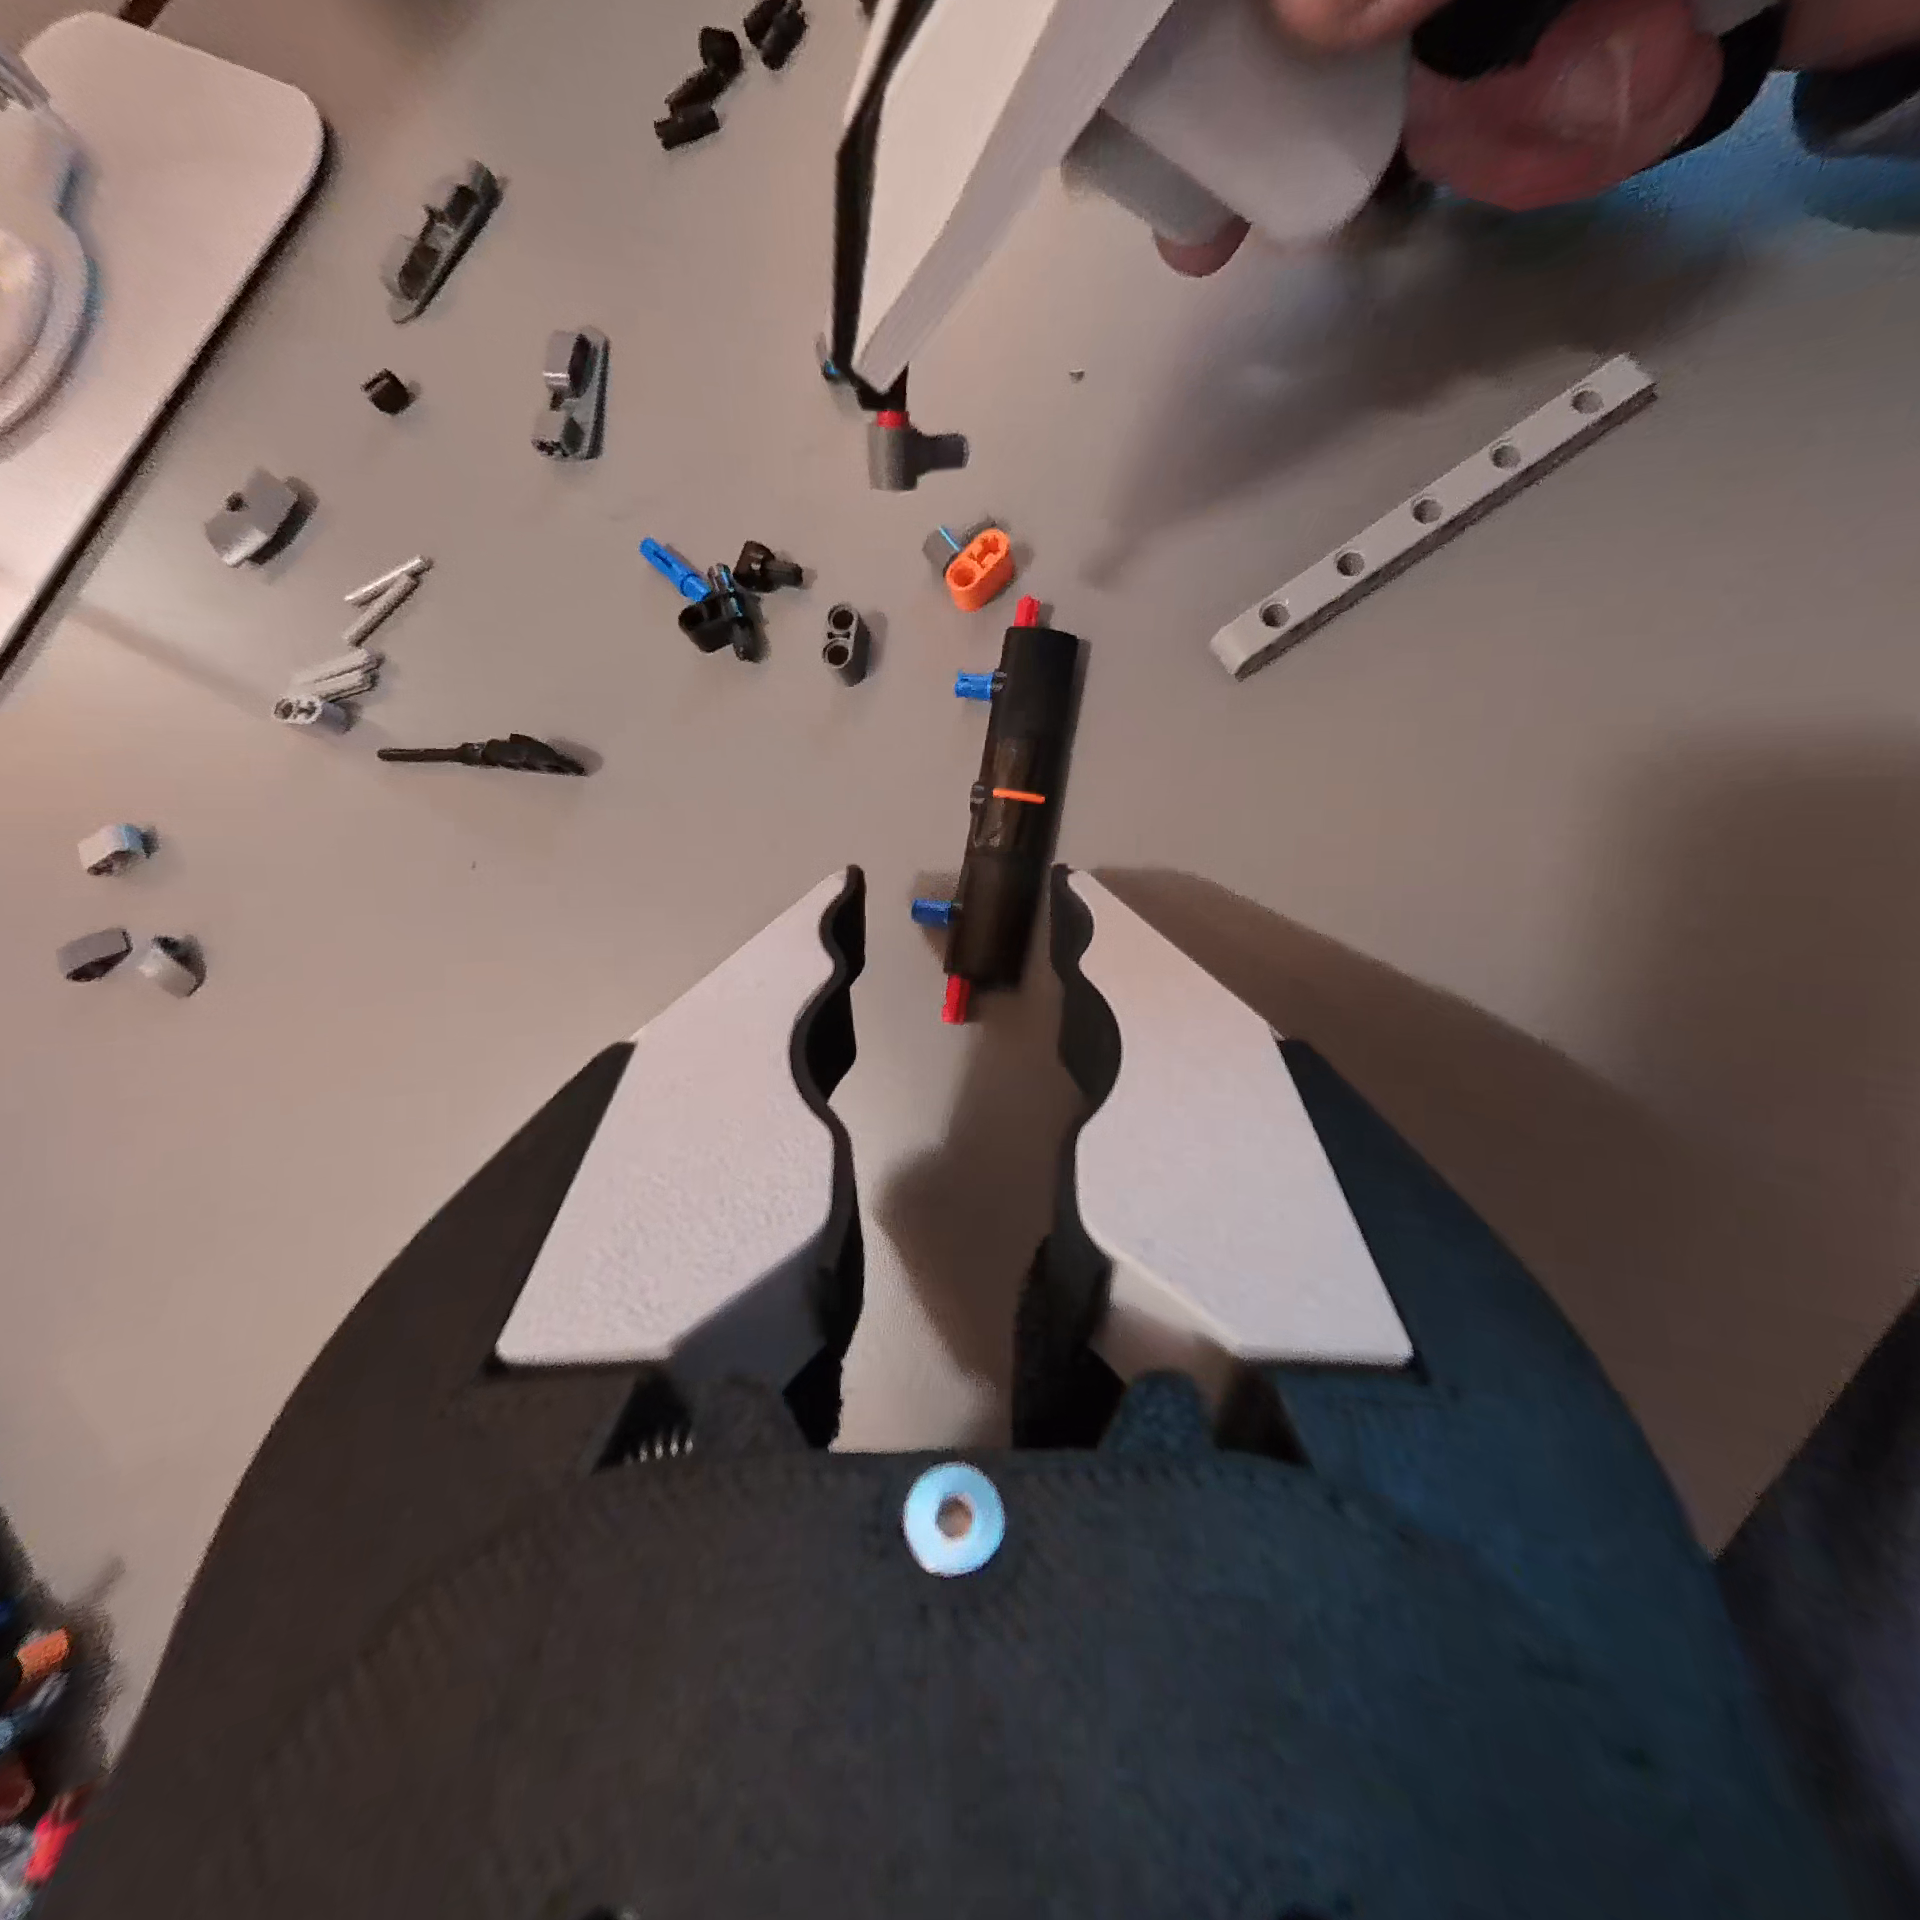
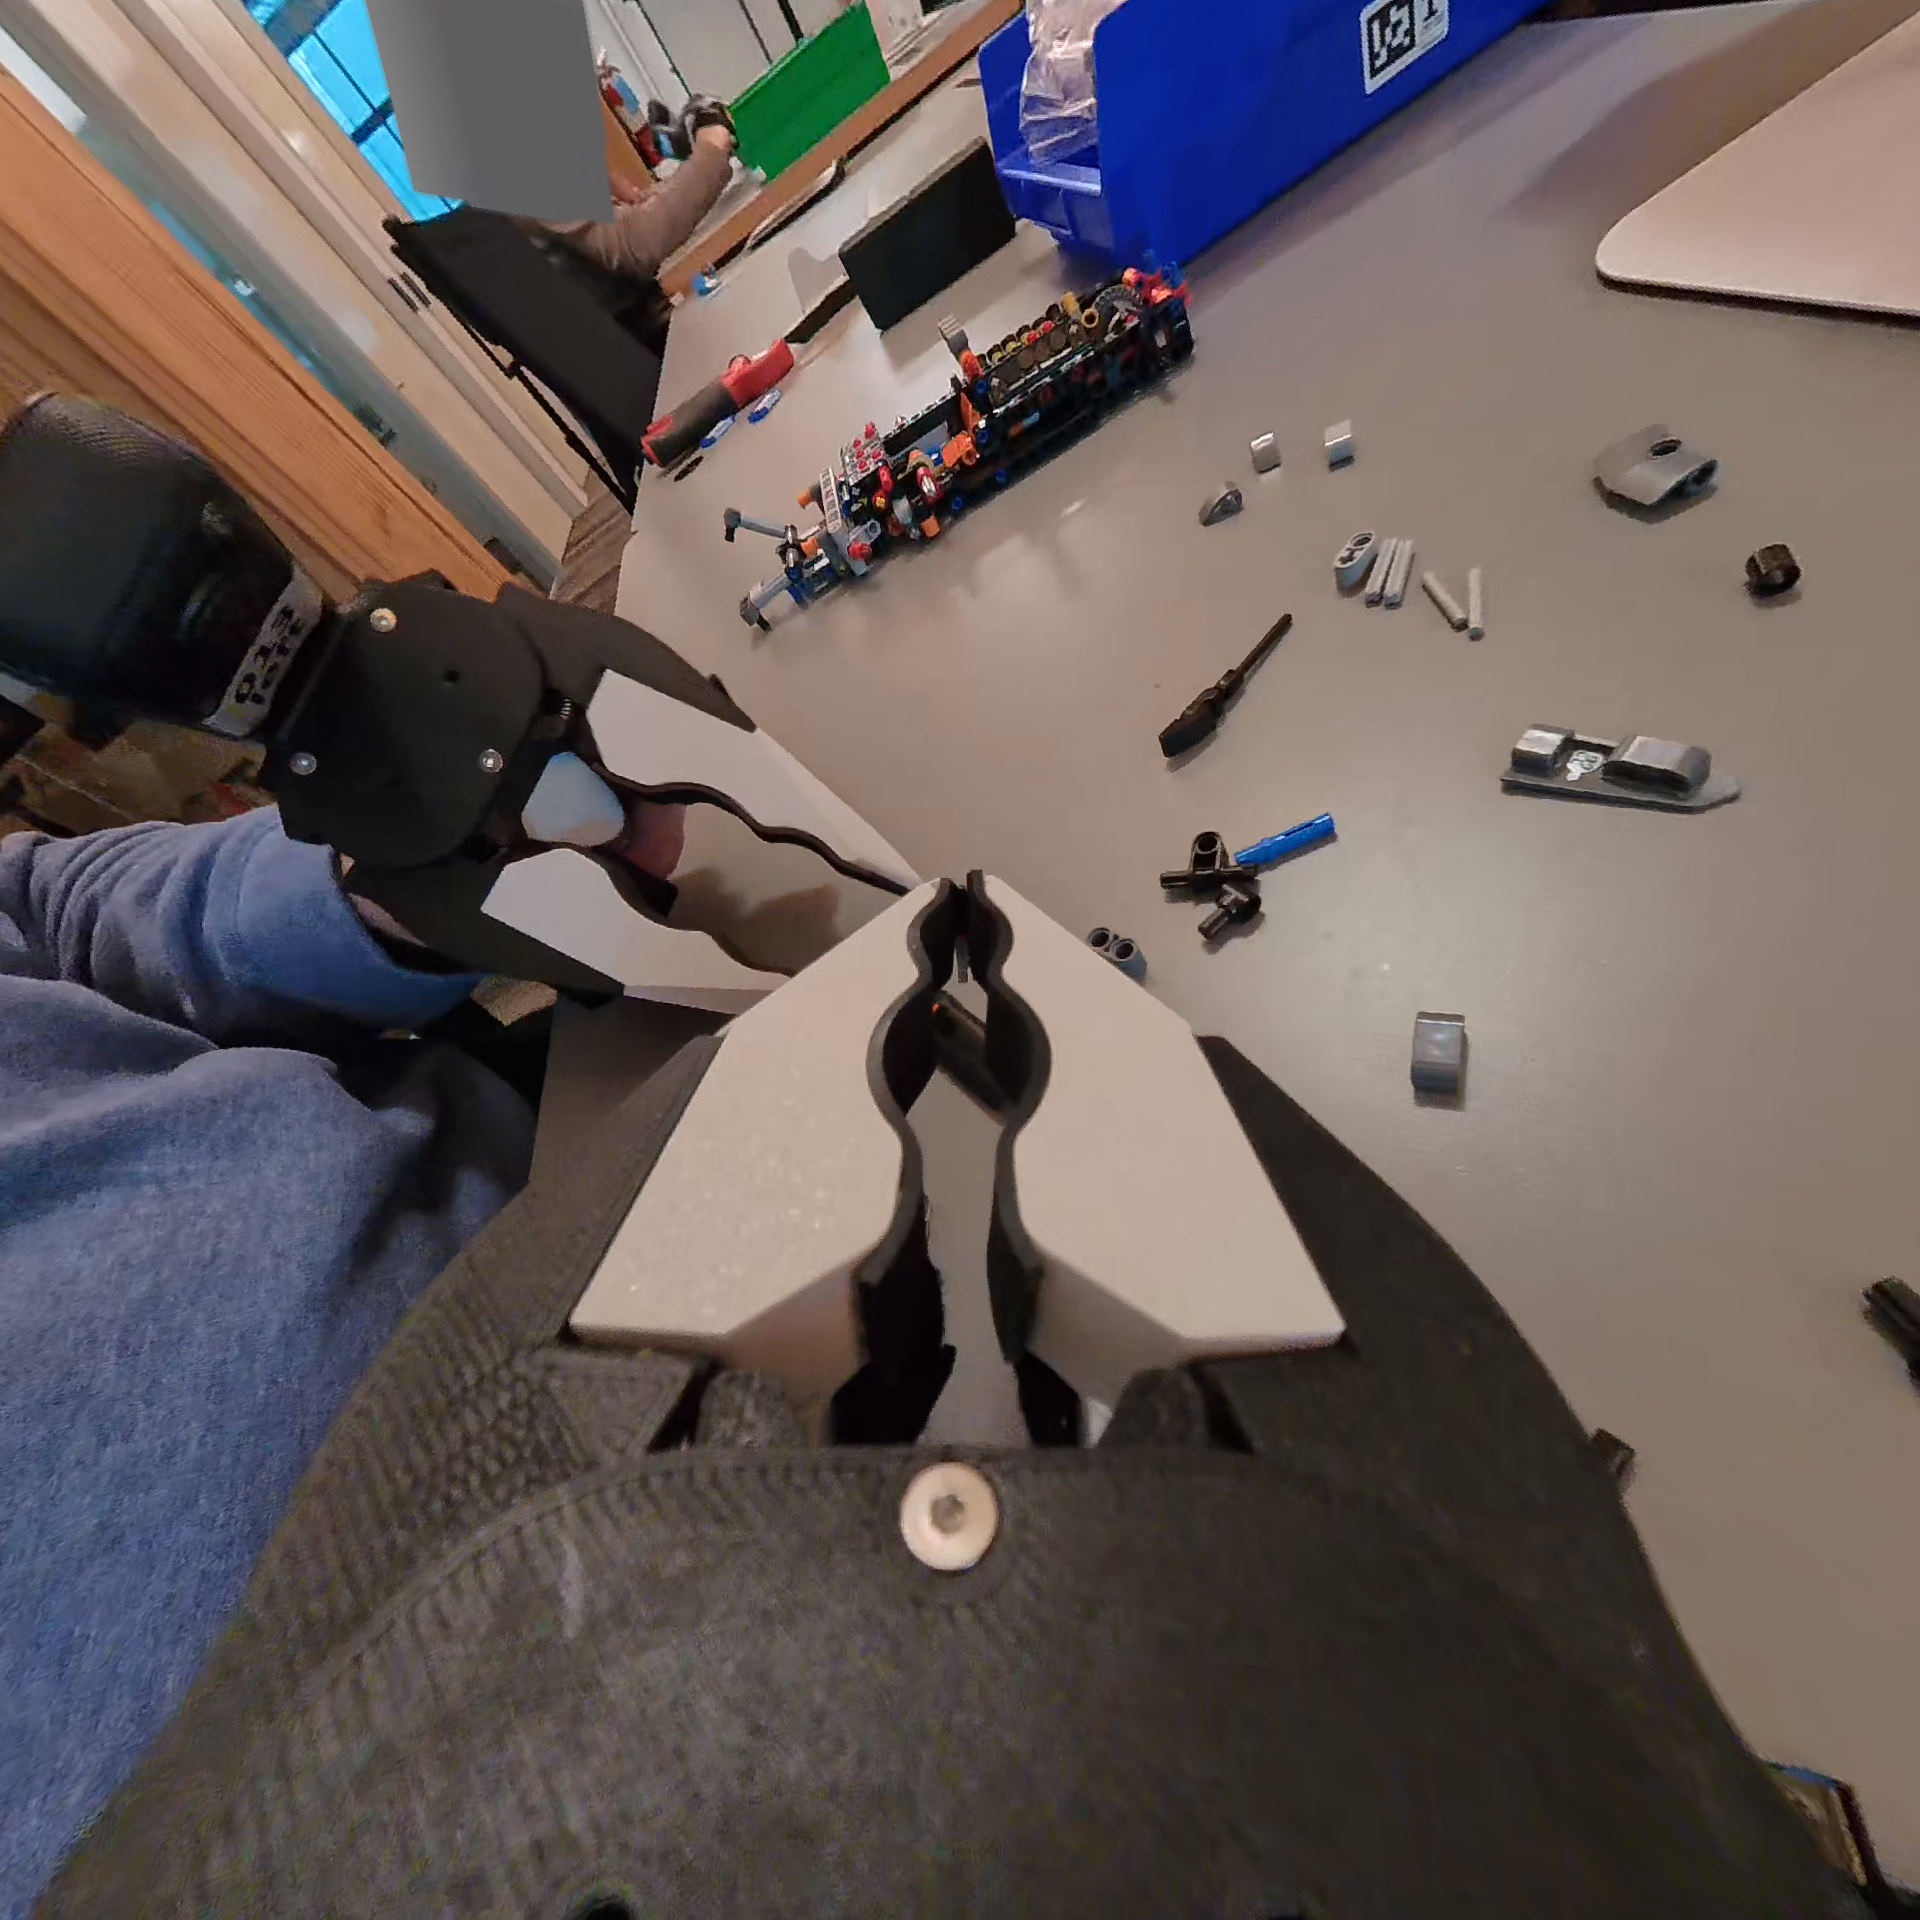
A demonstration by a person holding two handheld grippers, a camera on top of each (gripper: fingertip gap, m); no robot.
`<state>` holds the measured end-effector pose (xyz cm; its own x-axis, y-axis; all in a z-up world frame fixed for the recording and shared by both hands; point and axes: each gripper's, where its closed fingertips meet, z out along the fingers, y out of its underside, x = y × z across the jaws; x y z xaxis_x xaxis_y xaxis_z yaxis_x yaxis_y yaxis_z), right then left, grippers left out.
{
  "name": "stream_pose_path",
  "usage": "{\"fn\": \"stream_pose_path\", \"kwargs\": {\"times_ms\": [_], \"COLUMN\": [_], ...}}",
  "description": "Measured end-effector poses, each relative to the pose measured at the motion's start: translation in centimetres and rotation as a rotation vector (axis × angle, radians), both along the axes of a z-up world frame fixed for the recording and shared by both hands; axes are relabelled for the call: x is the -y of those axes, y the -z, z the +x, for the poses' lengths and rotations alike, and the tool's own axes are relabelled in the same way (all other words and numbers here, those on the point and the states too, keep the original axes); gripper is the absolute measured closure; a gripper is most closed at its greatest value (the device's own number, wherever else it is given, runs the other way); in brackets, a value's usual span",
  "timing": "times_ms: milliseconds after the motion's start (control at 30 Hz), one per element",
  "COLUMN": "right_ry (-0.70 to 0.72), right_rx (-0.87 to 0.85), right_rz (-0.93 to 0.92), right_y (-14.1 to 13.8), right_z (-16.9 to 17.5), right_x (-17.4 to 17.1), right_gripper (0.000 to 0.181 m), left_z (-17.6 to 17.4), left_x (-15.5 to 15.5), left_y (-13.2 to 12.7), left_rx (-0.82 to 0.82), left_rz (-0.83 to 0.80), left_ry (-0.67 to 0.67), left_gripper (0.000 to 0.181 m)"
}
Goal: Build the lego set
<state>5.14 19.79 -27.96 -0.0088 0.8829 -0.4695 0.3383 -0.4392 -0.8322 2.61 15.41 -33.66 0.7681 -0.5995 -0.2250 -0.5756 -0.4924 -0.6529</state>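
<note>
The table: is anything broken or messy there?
Nothing looks broken. Loose pieces lie scattered over the table, normal for a build. The black assembly lies flat between the open left gripper's fingertips, and the right gripper pinches a small grey piece.

Blue bin, green bin, black chair, far back.

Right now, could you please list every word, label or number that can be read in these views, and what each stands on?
White label on the blue bin: bold dark characters, legible, not transcribed here.
White band behind the left claw: dark printed characters, legible, not transcribed here.
Left wrist view: no writing visible.
</note>
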Motion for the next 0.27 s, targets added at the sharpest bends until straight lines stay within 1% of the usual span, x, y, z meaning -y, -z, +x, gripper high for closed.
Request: {"fn": "stream_pose_path", "kwargs": {"times_ms": [33,133,200,267], "right_ry": [-0.002,-0.002,0.002,0.006], "right_rx": [-0.001,-0.002,-0.012,-0.027], "right_rz": [0.004,0.02,0.016,0.011], "right_y": [-0.02,-0.11,-0.29,-0.54], "right_z": [-0.03,0.05,0.2,0.35], "right_x": [0.08,0.13,0.02,-0.1], "right_gripper": [0.181,0.181,0.181,0.181], "left_z": [0.18,0.53,0.94,1.08], "left_x": [-0.02,-0.08,0.03,0.01], "left_y": [0.19,0.7,0.8,0.86], "left_rx": [-0.002,-0.017,-0.004,-0.01], "left_rz": [-0.017,-0.045,-0.06,-0.063], "left_ry": [0.014,0.044,0.062,0.064], "left_gripper": [0.149,0.153,0.163,0.168]}}
